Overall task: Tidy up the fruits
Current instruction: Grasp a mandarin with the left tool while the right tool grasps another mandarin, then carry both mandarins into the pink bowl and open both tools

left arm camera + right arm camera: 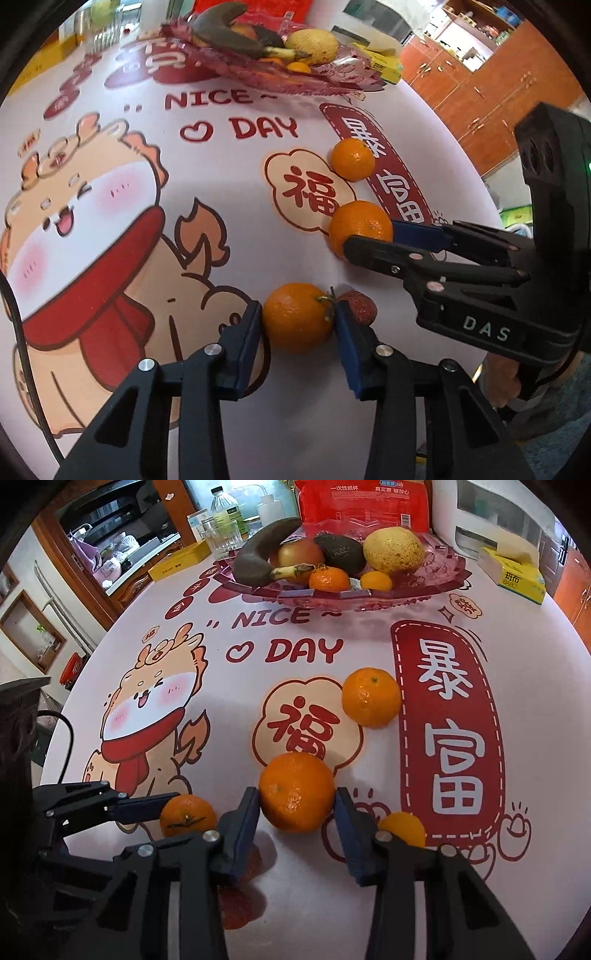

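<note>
My left gripper (298, 308) is shut on a stemmed mandarin (297, 325) resting on the printed tablecloth, both blue pads against its sides. A red lychee (360, 304) lies just behind its right finger. Further right, my right gripper (369, 236) is shut on a larger mandarin (358, 221). In the right wrist view this mandarin (297, 792) sits between the right gripper's (297, 794) pads, and the left gripper (184, 812) holds the stemmed mandarin (188, 816) at the left. A third mandarin (371, 696) lies loose beyond them.
A pink fruit tray (332, 596) at the far side holds a dark banana, an avocado, a pear and small oranges. A small yellow fruit (404, 827) lies by my right finger. A glass (219, 537), bottles, a tissue box (517, 578) and a red package stand behind.
</note>
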Tool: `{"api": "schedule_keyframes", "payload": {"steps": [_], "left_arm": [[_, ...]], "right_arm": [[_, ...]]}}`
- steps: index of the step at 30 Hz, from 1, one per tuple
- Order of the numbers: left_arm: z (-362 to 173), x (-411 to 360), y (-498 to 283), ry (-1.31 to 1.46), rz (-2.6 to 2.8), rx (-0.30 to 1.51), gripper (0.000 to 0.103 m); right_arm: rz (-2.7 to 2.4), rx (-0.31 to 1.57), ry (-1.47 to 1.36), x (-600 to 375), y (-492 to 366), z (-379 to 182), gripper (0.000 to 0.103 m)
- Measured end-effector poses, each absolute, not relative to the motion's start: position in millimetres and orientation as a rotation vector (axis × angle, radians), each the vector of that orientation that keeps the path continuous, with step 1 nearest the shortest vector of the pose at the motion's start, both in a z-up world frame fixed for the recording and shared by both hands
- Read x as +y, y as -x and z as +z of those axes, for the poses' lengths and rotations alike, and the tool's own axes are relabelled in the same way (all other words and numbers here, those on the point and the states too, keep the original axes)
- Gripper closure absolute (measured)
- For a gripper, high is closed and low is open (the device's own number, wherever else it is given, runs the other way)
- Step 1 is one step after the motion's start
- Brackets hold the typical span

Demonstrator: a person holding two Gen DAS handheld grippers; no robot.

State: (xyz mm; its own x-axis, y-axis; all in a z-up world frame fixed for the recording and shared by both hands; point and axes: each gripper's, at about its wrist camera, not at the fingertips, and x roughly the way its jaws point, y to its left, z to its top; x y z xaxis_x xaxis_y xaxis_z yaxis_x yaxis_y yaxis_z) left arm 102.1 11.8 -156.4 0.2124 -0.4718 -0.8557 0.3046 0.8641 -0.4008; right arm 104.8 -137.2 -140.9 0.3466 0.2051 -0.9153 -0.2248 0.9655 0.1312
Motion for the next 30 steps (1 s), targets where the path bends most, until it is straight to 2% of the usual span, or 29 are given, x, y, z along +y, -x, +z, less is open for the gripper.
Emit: {"api": "schedule_keyframes", "payload": {"steps": [4, 13, 20, 30], "left_arm": [[-155.6, 12.4, -101.1, 0.169, -0.544, 1.236, 0.066], [-128.7, 31.7, -109.4, 0.166, -0.426, 1.185, 0.067], [-67.5, 43.6, -118.8, 0.197, -0.383, 1.073, 0.067], [38.1, 35.1, -132.2, 0.11, -0.387, 0.877, 0.067]], "right_arm": [[0.277, 1.186, 0.014, -137.6, -103.8, -140.5, 0.062], [0.286, 1.169, 0.006, -136.6, -99.1, -128.9, 0.063], [0.298, 1.098, -0.017, -135.5, -99.7, -91.7, 0.063], [0.308, 0.919, -0.029, -147.9, -106.7, -1.2, 0.063]]}}
